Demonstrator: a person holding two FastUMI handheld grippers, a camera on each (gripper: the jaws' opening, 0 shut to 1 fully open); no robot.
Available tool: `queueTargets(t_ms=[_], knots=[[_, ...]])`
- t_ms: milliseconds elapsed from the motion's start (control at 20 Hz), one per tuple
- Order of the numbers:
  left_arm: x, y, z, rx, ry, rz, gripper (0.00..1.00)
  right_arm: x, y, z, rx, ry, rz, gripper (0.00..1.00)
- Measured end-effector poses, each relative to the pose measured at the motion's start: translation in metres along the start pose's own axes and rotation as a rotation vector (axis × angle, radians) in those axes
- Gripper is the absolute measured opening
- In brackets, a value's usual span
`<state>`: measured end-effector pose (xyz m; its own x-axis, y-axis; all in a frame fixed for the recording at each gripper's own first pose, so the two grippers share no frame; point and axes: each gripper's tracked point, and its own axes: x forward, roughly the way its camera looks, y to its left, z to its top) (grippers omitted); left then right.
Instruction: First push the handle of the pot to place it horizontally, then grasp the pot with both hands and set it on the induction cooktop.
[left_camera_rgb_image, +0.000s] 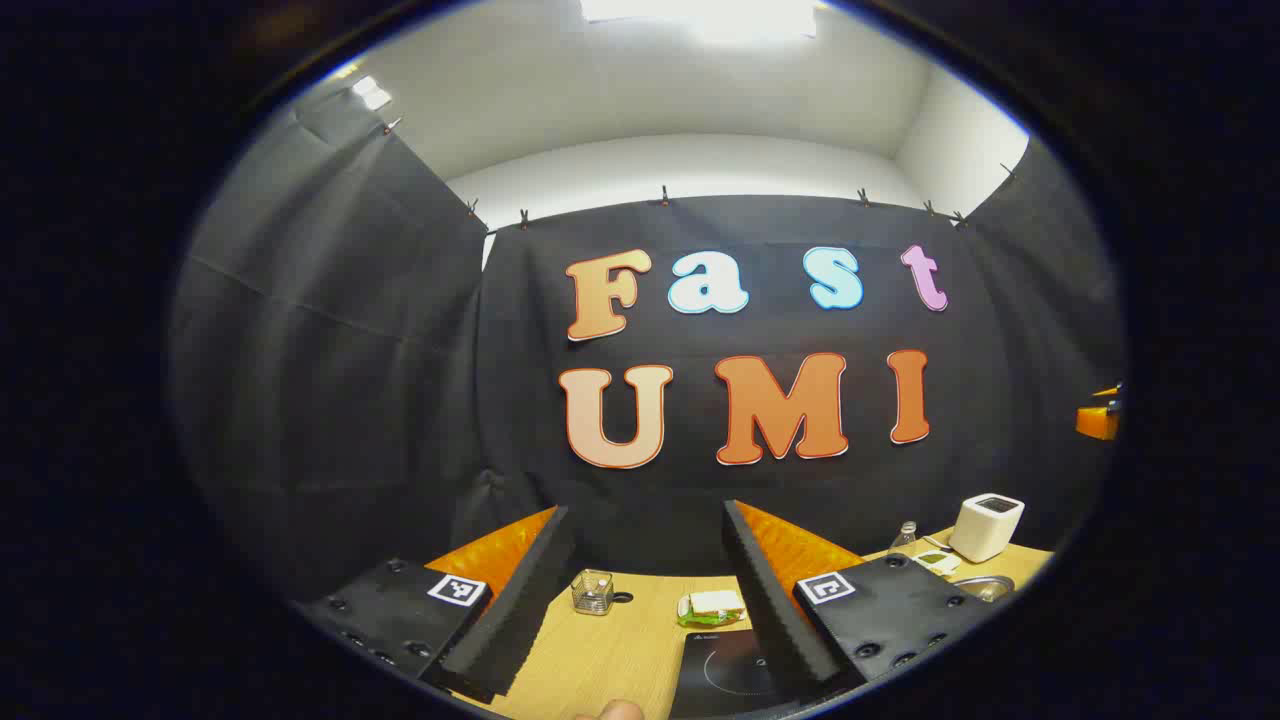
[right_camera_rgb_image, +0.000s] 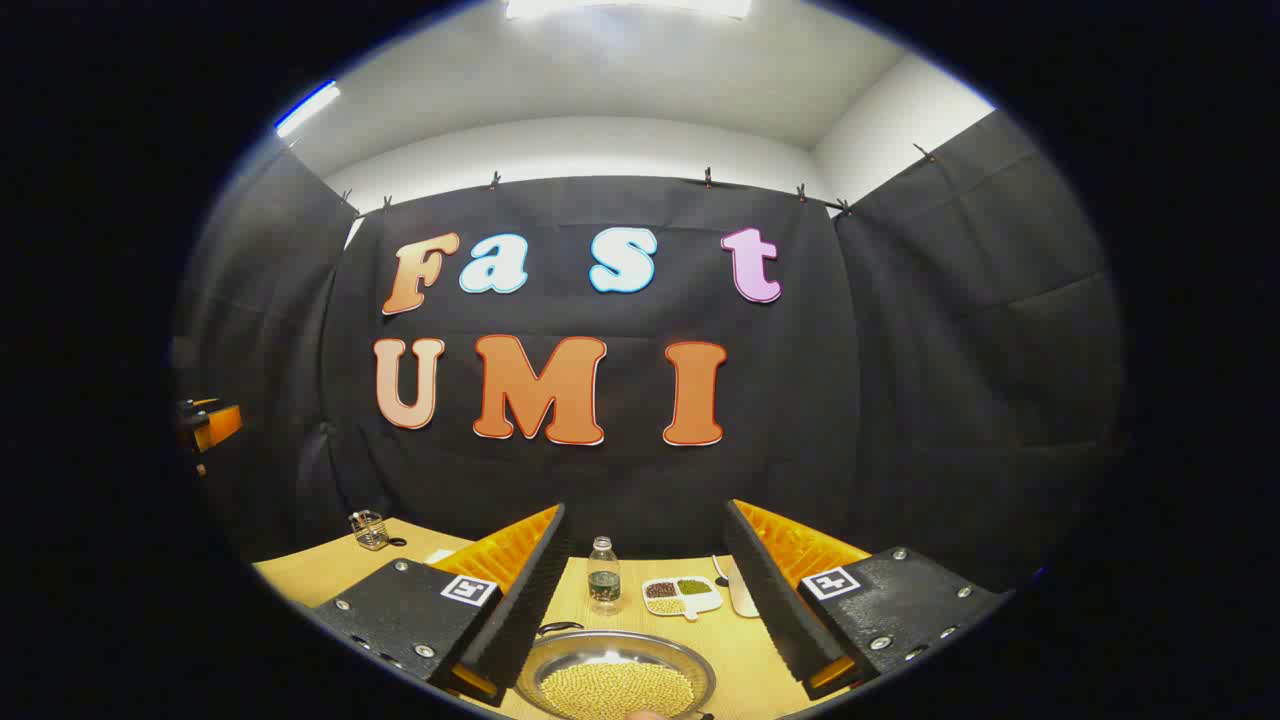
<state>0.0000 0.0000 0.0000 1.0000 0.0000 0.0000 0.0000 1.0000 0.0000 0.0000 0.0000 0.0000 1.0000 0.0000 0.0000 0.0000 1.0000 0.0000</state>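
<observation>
Both grippers are hovering above the light wooden table (right_camera_rgb_image: 330, 565), jaws spread wide and holding nothing. The left gripper (left_camera_rgb_image: 648, 590) is facing the black glass induction cooktop (left_camera_rgb_image: 720, 672). The right gripper (right_camera_rgb_image: 648, 590) is facing the round metal pot (right_camera_rgb_image: 615, 678), which is sitting on the table directly below it, filled with small yellow beans.

The step in hand appears to be the handle push. The handle cannot be made out from here, so locate it first, then push it sideways with one finger, gently, so the beans are not spilling.

Count beyond the pot: one clear bottle (right_camera_rgb_image: 603, 575), one white divided dish (right_camera_rgb_image: 682, 594), one wire basket (right_camera_rgb_image: 369, 529).
</observation>
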Motion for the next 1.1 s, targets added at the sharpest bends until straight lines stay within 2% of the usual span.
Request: queueTargets(t_ms=[50,100,150,200,250,450,500,550,600,650,700,750,800,1100], knots=[[0.0,-0.002,-0.002,-0.003,0.006,-0.007,0.99,0.001,0.002,-0.001,-0.002,0.005,0.003,0.95],[0.002,-0.005,-0.003,-0.007,0.012,-0.016,0.99,0.003,0.003,-0.004,-0.005,0.011,0.007,0.95],[0.002,-0.008,-0.004,-0.01,0.015,-0.023,0.99,0.004,0.003,-0.005,-0.007,0.015,0.009,0.95],[0.003,-0.009,-0.004,-0.011,0.014,-0.027,0.99,0.006,0.003,-0.006,-0.007,0.019,0.009,1.0],[0.004,-0.01,-0.001,-0.01,0.01,-0.029,0.98,0.007,0.001,-0.007,-0.007,0.022,0.008,0.95],[0.008,-0.016,0.002,-0.005,-0.001,-0.037,0.99,0.01,-0.006,-0.01,0.006,0.031,-0.004,0.95],[0.009,-0.019,0.001,-0.006,0.002,-0.043,0.99,0.011,-0.006,-0.011,0.011,0.033,-0.004,1.0],[0.01,-0.021,0.001,-0.008,0.007,-0.048,0.99,0.011,-0.006,-0.011,0.015,0.036,-0.004,0.95],[0.011,-0.021,0.0,-0.009,0.01,-0.052,0.99,0.012,-0.005,-0.013,0.017,0.039,-0.001,1.0],[0.012,-0.022,0.001,-0.011,0.012,-0.055,0.99,0.012,-0.005,-0.014,0.018,0.04,0.003,0.95],[0.012,-0.021,0.003,-0.012,0.011,-0.056,0.98,0.013,-0.005,-0.014,0.019,0.04,0.004,0.95],[0.012,-0.021,0.004,-0.012,0.008,-0.054,0.99,0.014,-0.005,-0.014,0.017,0.037,0.005,1.0],[0.013,-0.021,0.004,-0.01,0.006,-0.052,0.99,0.014,-0.005,-0.013,0.016,0.035,0.006,0.95],[0.011,-0.021,0.004,-0.011,0.007,-0.053,0.98,0.014,-0.003,-0.019,0.001,0.043,0.015,0.9]])
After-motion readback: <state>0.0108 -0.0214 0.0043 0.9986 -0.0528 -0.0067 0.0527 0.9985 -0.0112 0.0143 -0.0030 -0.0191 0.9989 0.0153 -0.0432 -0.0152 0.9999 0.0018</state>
